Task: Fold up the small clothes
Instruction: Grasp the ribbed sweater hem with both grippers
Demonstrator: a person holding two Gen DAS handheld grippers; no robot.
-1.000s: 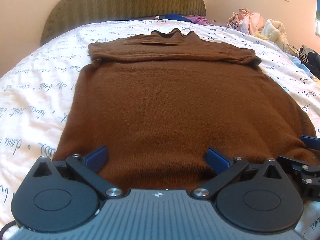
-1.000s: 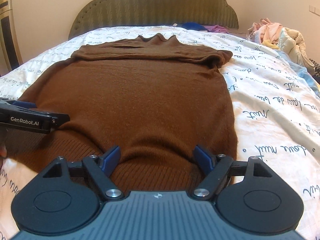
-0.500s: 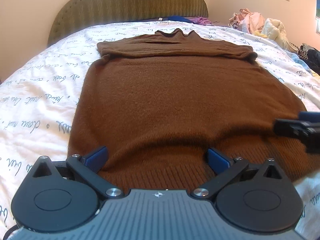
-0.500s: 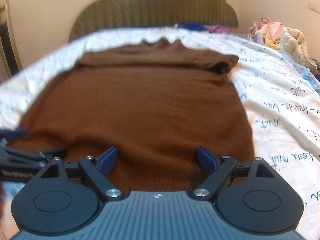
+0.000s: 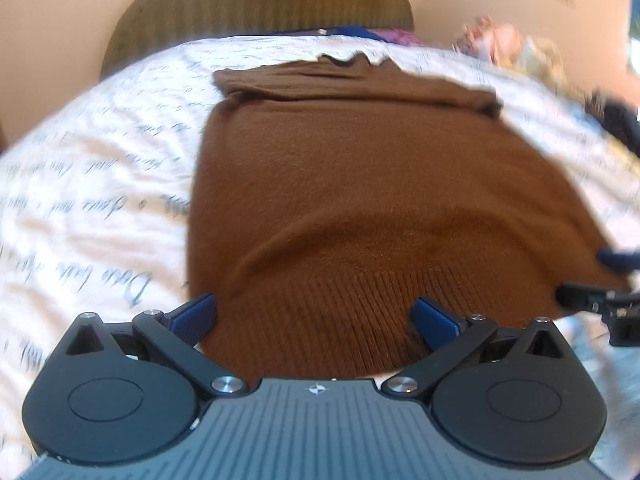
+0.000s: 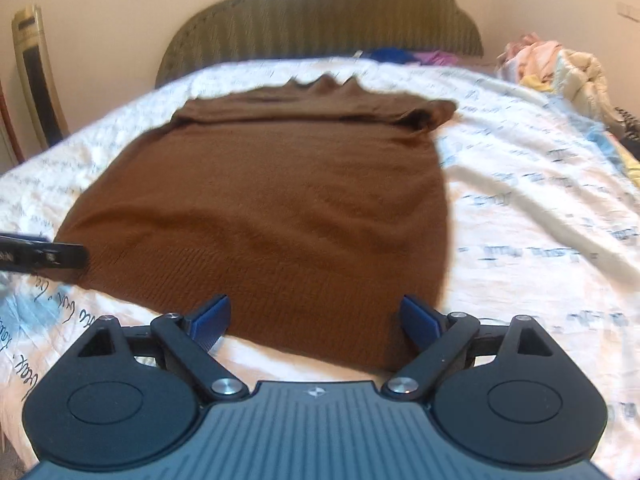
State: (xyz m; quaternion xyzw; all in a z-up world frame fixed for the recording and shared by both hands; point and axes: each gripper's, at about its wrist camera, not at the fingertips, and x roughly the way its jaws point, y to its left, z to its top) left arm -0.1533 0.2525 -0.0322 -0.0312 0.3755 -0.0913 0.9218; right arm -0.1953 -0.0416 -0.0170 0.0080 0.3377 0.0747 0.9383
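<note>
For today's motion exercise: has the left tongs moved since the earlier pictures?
Yes. The left tongs have drawn back and risen: the brown sweater hem and headboard now sit farther off, with the ribbed hem fully visible between the open jaws.

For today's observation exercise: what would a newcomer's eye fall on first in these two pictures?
A large brown sweater lies spread flat along the middle of the bed's white script-printed sheet, its ribbed hem nearest the cameras. Both pairs of tongs, left and right, are open at that hem. A heap of pale clothes sits at the far right edge.
</note>
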